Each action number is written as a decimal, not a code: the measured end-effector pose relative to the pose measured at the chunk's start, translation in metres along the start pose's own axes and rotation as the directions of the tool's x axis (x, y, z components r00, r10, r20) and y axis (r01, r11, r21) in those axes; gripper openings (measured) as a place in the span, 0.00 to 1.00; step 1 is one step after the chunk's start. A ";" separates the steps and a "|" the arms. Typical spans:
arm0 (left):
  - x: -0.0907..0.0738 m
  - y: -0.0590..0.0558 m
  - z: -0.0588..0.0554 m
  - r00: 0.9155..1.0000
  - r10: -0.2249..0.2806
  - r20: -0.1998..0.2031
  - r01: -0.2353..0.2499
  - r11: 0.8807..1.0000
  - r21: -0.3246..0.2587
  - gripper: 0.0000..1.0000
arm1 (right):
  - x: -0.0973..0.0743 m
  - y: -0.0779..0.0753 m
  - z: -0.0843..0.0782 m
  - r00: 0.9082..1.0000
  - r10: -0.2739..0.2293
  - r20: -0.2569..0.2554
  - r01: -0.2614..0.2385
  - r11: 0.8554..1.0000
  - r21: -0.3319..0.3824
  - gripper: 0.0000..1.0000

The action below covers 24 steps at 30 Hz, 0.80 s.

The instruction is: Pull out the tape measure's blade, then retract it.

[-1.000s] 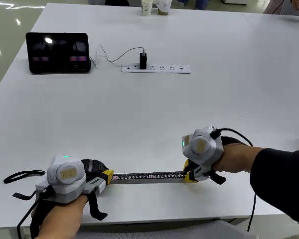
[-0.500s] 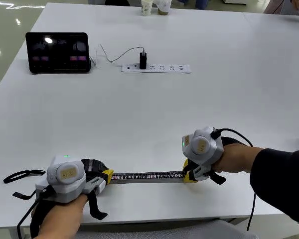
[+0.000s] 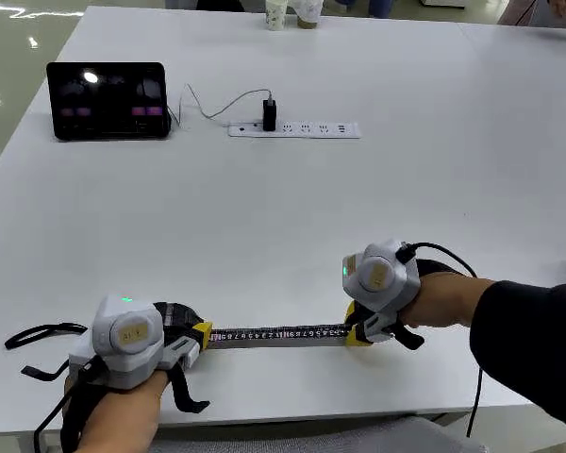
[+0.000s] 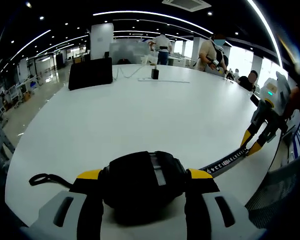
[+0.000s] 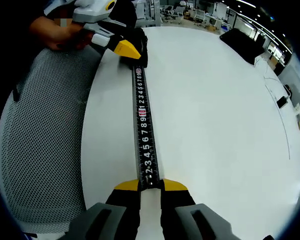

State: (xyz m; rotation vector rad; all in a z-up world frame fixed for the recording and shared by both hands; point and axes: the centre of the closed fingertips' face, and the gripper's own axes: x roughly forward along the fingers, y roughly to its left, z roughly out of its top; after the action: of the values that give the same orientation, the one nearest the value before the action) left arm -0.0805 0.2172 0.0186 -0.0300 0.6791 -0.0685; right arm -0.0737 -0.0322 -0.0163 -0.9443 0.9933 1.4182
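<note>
The black tape measure case (image 4: pixel 144 182) sits at the table's near left, and my left gripper (image 4: pixel 145 176) is shut on it; in the head view the case (image 3: pixel 176 319) shows just past the left gripper (image 3: pixel 196 338). Its numbered blade (image 3: pixel 278 333) lies flat along the table's near edge, running right to my right gripper (image 3: pixel 357 334). In the right gripper view the blade (image 5: pixel 143 125) stretches from the case (image 5: pixel 137 44) down to the right gripper (image 5: pixel 150 186), whose yellow-tipped jaws are shut on the blade's end. The left gripper view shows the blade (image 4: pixel 225 162) leading to the right gripper (image 4: pixel 253 143).
A dark tablet (image 3: pixel 108 99) stands at the far left of the white table (image 3: pixel 292 208). A white power strip (image 3: pixel 294 129) with a black plug and cable lies beyond the middle. Paper cups (image 3: pixel 277 13) stand at the far edge. A black strap (image 3: pixel 40 332) trails left of the case. A mesh chair (image 5: pixel 40 135) is below the table edge.
The right gripper has edged slightly left along the blade line, so the exposed blade looks a little shorter. The left gripper and case stay in place.
</note>
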 end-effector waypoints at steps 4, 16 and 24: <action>0.000 0.001 -0.001 1.000 -0.002 -0.007 0.002 1.000 -0.005 0.60 | 0.000 -0.001 0.000 1.000 -0.001 0.001 0.001 1.000 0.009 0.11; 0.001 0.001 -0.001 1.000 -0.001 -0.009 0.001 1.000 -0.001 0.60 | 0.001 0.000 0.004 1.000 -0.006 -0.007 0.006 1.000 0.018 0.12; 0.001 0.000 0.000 1.000 -0.007 -0.006 0.007 1.000 0.001 0.60 | 0.002 -0.001 0.008 1.000 -0.006 0.002 0.006 1.000 0.026 0.12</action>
State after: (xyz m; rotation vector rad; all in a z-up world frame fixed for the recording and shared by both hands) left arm -0.0799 0.2173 0.0176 -0.0313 0.6848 -0.0756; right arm -0.0731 -0.0237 -0.0159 -0.9262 1.0042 1.3982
